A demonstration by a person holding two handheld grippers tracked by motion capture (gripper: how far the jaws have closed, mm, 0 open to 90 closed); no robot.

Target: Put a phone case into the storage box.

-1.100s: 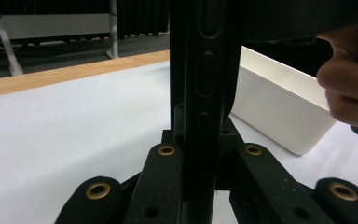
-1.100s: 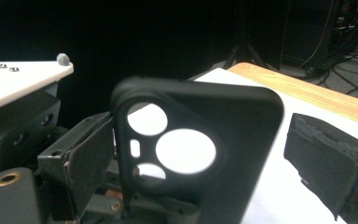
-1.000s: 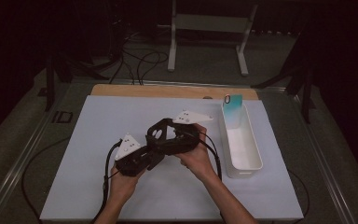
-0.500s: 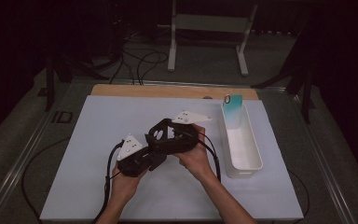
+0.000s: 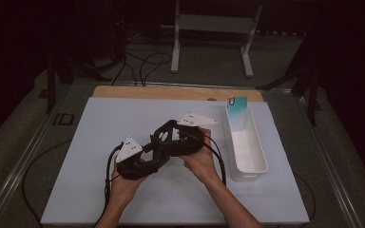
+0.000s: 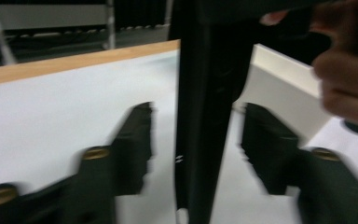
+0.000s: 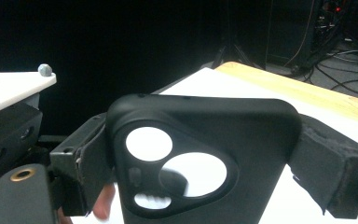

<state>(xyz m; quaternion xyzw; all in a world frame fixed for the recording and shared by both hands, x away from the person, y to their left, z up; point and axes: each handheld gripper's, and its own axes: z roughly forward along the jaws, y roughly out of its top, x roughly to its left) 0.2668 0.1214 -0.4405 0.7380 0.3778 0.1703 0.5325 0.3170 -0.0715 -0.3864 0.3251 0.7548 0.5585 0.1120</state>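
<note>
I have the black phone case (image 7: 200,158) clamped across its width in the jaws of the right gripper (image 5: 168,137), both pads pressing its side edges in the right gripper view. Its back faces that camera, and the white sheet shows through the 2 round cutouts.

In the left gripper view the case (image 6: 209,116) stands edge-on as a thin dark slab between the jaws of the left gripper (image 6: 196,140). Those jaws have just been opening and now stand apart from the case on both sides, white sheet showing in each gap, so they grip nothing.

From the high view, the case (image 5: 164,137) sits above the desk (image 5: 100,118), well to the left of the white tray (image 5: 256,166) and lifted off the sheet. The left gripper (image 5: 145,159) is just below and left of the case, the right gripper's body just right of it, between case and tray. My right hand (image 5: 199,159) is near the tray's long wall without touching it. A teal card (image 5: 237,114) leans upright in the tray's far end.
</note>
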